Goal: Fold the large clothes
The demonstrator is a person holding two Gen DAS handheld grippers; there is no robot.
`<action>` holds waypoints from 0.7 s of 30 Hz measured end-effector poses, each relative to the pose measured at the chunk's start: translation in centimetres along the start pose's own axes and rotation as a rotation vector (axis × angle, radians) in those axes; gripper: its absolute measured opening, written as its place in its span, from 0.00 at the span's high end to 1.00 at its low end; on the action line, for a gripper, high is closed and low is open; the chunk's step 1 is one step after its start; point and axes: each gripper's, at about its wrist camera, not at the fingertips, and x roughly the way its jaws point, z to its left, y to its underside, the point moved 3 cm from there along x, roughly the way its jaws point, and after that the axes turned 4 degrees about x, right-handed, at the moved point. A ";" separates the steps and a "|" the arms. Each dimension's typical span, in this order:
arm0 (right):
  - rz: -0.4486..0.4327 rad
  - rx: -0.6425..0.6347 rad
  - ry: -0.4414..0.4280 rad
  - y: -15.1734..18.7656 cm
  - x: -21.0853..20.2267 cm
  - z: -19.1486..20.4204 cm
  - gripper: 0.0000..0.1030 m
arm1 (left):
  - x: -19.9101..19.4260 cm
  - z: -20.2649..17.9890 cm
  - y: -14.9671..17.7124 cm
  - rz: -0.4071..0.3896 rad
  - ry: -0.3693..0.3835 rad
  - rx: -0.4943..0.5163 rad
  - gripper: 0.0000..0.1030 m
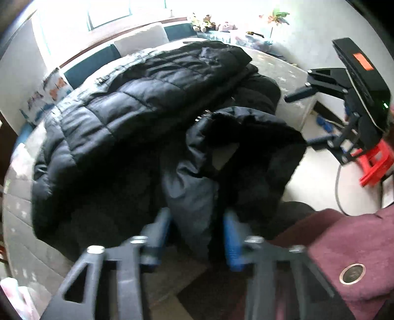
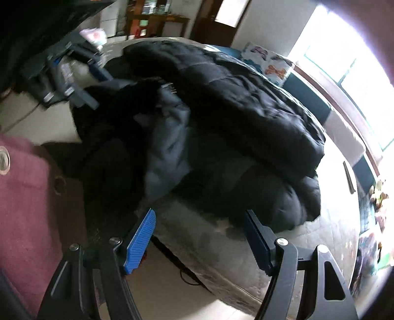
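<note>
A large black puffer coat (image 1: 128,108) lies bunched on the bed (image 1: 22,221), its grey lining (image 1: 192,192) and fur-trimmed hood (image 1: 229,123) turned up near me. My left gripper (image 1: 195,236) is shut on a fold of that grey lining at the coat's near edge. In the right wrist view the coat (image 2: 234,103) fills the middle, and the left gripper (image 2: 101,91) shows at the upper left by the hood. My right gripper (image 2: 199,236) stands open over the mattress edge, just short of the coat's puffy hem, with nothing between its blue pads (image 2: 140,241). It also appears at the far right (image 1: 306,118).
A person's maroon garment (image 1: 349,246) with a metal button is close on the near side. A red stool (image 1: 374,165) and a cable lie on the pale floor. Pillows (image 2: 270,64) line the headboard under a bright window. Soft toys (image 1: 204,23) sit at the far end.
</note>
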 end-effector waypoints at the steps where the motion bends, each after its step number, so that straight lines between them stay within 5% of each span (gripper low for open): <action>1: -0.007 -0.015 0.001 0.0 0.1 0.4 0.23 | -0.2 0.2 -0.1 -0.006 -0.005 -0.005 0.82; 7: -0.112 -0.071 -0.015 -1.0 -0.2 2.3 0.23 | -2.2 2.6 -1.9 -0.081 0.007 -0.087 0.89; 14: -0.183 0.014 -0.050 -4.0 0.2 1.5 0.23 | -3.6 5.5 -4.5 -0.135 0.080 -0.169 0.89; 16: -0.171 0.060 -0.071 -4.6 0.7 0.9 0.38 | -3.6 5.9 -4.3 -0.134 0.109 -0.185 0.88; 17: -0.160 0.086 -0.104 -4.9 0.9 0.5 0.58 | -3.9 6.1 -3.9 -0.131 0.115 -0.195 0.85; 18: -0.150 0.121 -0.144 -5.2 0.9 0.1 0.68 | -4.0 6.3 -3.4 -0.127 0.134 -0.206 0.85; 21: -0.143 0.222 -0.201 -6.5 0.5 -1.5 0.75 | -4.3 6.4 -2.1 -0.110 0.161 -0.215 0.80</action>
